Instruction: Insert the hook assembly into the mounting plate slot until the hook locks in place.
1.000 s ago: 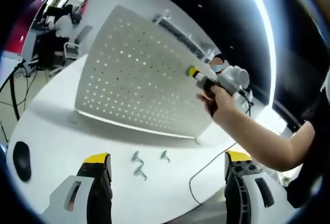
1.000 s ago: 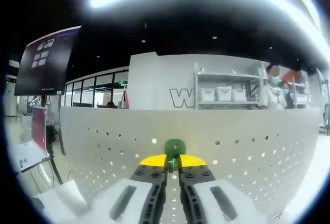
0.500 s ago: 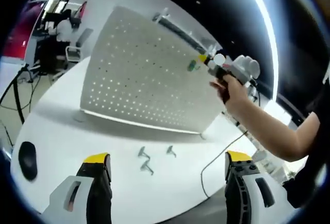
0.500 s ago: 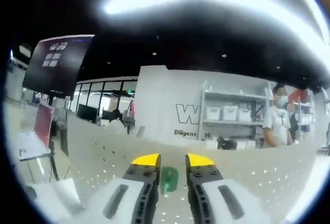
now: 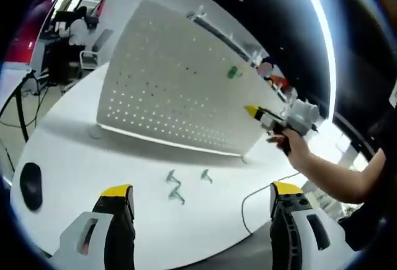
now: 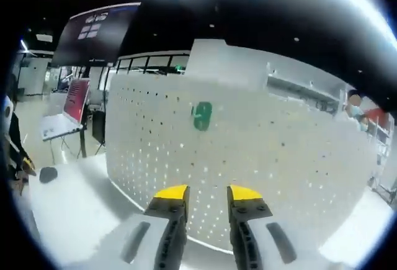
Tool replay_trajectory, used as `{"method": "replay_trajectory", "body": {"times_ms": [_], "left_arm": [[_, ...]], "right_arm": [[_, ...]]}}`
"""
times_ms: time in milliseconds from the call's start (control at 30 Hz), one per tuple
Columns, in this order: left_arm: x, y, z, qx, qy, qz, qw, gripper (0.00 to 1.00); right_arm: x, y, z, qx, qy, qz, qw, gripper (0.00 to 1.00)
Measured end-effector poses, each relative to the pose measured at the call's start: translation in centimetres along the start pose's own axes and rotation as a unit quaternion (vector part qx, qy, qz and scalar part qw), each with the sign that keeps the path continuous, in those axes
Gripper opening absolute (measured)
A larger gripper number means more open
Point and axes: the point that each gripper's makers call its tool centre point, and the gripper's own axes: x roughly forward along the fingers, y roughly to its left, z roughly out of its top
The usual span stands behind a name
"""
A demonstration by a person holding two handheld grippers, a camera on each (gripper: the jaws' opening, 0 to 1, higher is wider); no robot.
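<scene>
The green hook (image 6: 202, 115) sits on the white pegboard (image 6: 298, 158), up ahead of my right jaws and clear of them. My worry is that it is only half seated and drops out, or that I bump the board. My right gripper (image 6: 208, 193) is slightly parted and empty. My left gripper (image 5: 197, 190) is wide open, empty, above the counter (image 5: 93, 164), with three spare hooks (image 5: 178, 187) between its jaws.

I see white table (image 5: 74, 152): upright pegboard (image 5: 167, 96) far, three metal hooks (image 5: 180, 186) near, black mouse (image 5: 30, 186) left.
</scene>
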Motion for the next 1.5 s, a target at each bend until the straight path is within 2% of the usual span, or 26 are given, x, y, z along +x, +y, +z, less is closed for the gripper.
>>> {"method": "replay_trajectory", "body": {"times_ms": [167,300,467,700,800,967,1067,1167,1367,1500], "left_arm": [[-0.1,0.1,-0.3,-0.001,0.004,0.001,1.0000,0.92],[-0.2,0.1,-0.6,0.000,0.007,0.001,1.0000,0.91],[-0.2,0.2,-1.0,0.000,0.010,0.000,0.9999,0.91],[0.2,0.5,-1.7,0.000,0.020,0.004,0.9998,0.91],[0.3,0.6,-2.2,-0.001,0.025,0.004,0.9997,0.91],[0.3,1.0,-3.2,0.001,0.041,0.011,0.9991,0.91],[0.3,1.2,-3.4,-0.002,0.045,0.013,0.9989,0.91],[0.3,1.3,-3.5,-0.005,0.047,0.015,0.9988,0.91],[0.1,1.8,-3.5,-0.007,0.050,0.020,0.9985,0.91],[-0.1,2.2,-3.4,-0.009,0.050,0.024,0.9984,0.91]], "right_arm": [[-2.3,0.8,-4.1,-0.013,0.042,0.017,0.9989,0.22],[-4.0,-0.3,-6.3,-0.007,0.061,0.011,0.9980,0.22],[-5.4,-0.6,-7.2,0.019,0.071,0.025,0.9970,0.23],[-7.2,1.3,-8.9,0.030,0.087,0.042,0.9948,0.23],[-7.9,2.5,-9.9,0.039,0.099,0.052,0.9930,0.23],[-8.8,4.7,-11.0,0.032,0.108,0.073,0.9910,0.23],[-8.9,6.0,-11.6,0.032,0.114,0.089,0.9890,0.23],[-8.6,8.2,-12.2,0.020,0.120,0.117,0.9856,0.23],[-7.2,12.9,-13.2,0.013,0.132,0.175,0.9756,0.22],[-5.9,16.6,-14.5,0.004,0.153,0.225,0.9623,0.21]]}}
